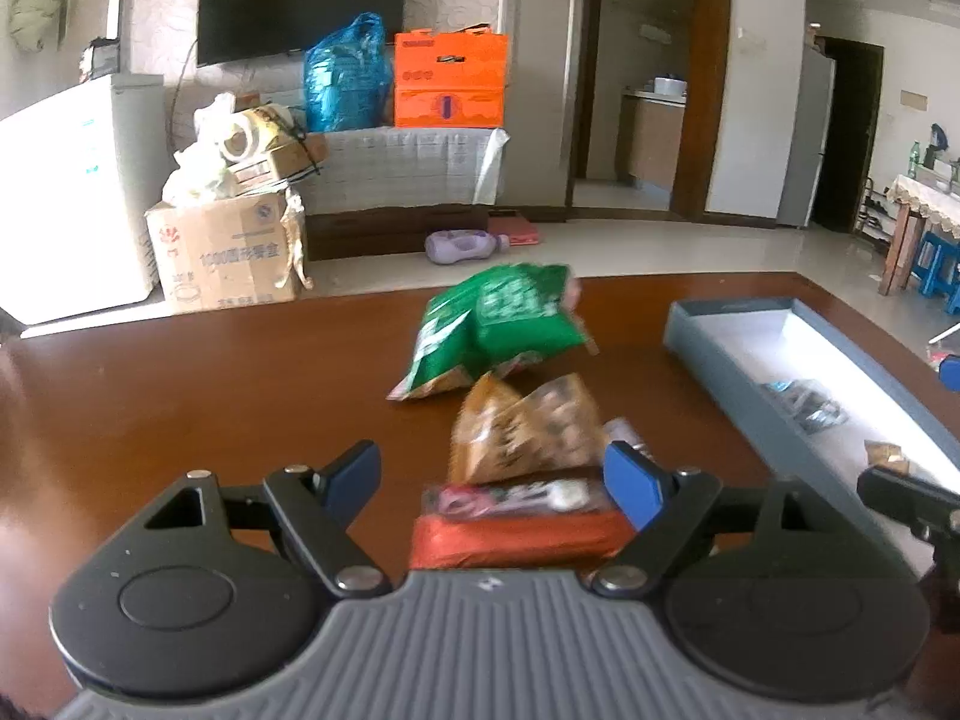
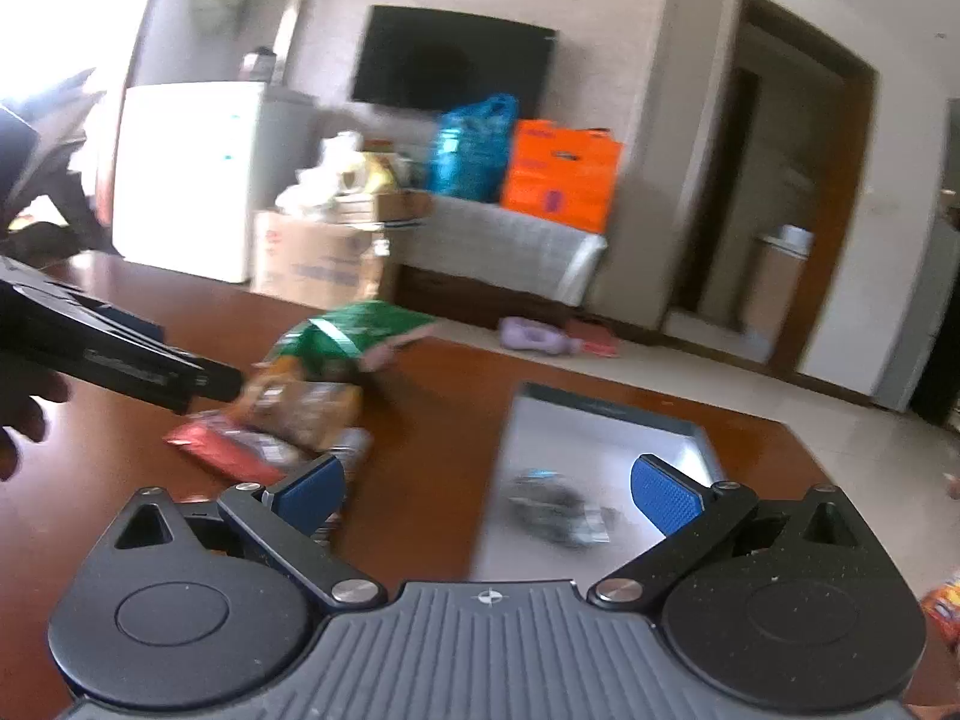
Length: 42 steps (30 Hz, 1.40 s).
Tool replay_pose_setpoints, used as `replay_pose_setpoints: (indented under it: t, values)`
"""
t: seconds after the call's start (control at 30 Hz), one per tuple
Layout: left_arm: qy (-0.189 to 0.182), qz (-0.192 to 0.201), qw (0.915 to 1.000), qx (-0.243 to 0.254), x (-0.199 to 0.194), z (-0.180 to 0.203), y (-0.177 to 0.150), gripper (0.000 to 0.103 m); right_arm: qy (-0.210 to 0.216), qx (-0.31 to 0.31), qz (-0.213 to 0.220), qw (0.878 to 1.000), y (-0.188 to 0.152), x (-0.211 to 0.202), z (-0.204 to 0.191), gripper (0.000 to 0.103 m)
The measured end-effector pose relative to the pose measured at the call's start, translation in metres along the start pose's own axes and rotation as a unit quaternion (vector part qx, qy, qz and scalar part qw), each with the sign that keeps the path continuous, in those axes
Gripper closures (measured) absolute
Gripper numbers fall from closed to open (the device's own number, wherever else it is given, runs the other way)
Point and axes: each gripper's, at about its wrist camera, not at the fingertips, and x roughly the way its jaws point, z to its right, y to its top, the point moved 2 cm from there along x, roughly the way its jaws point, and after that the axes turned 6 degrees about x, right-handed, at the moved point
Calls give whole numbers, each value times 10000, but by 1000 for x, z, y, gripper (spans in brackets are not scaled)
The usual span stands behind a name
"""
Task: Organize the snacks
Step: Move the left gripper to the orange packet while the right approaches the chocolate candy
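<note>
Left tongs [image 1: 492, 477] wide open and empty — the red snack packet [image 1: 516, 534] lies right below and between the pads.

Its long axis runs crosswise to the fingers, with the brown packet [image 1: 528, 429] touching its far edge and the green bag [image 1: 498, 324] further out on the wooden table [image 1: 210, 396]. So I'd say the left hand is clearly the nearer one for this pick. Right tongs [image 2: 486, 489] are open too, holding nothing, hovering over the grey box [image 2: 600, 420] off to the right, where a dark packet [image 2: 558, 507] already lies. Only the right view shows that packet up close and the left gripper from the side — blurry though.
</note>
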Motion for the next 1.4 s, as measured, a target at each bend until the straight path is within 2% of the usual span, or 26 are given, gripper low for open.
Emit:
replay_pose_setpoints:
  t: [0.13, 0.3, 0.5, 0.63, 0.83, 0.97, 1.07, 1.2, 1.33, 1.4]
  values:
    - [-43, -100, 9998, -150, -6, -11, -20, 21, 337, -429, -117, 9984, -4, 2, -28, 0]
    - [-167, -205, 9996, 49, -18, -2, -33, 21, 550, -601, -284, 9963, -8, 6, -40, 3]
    - [-125, -642, 9978, 123, -14, 17, -52, 21, 594, -530, -262, 9965, -11, -1, -38, 3]
    - [-350, -612, 9975, 105, -14, 28, -55, 21, 613, -643, -300, 9956, -14, 0, -38, 3]
    - [-449, -618, 9971, 63, 0, 38, -55, 21, 515, -564, -335, 9965, -16, 3, -31, 3]
    - [-500, -642, 9965, 204, 5, 42, -57, 21, 480, -571, -373, 9965, -17, 4, -29, 3]
    - [-281, -716, 9965, 313, 7, 37, -59, 21, 501, -657, -378, 9959, -19, 5, -32, 3]
    - [-37, -747, 9971, 160, 9, 20, -58, 21, 544, -703, -386, 9953, -20, 6, -36, 3]
    - [-5, -738, 9973, -23, 11, 11, -57, 21, 682, -799, -527, 9931, -26, 12, -45, 5]
    - [-18, -721, 9974, -57, 12, 10, -57, 21, 755, -900, -665, 9908, -31, 18, -51, 11]
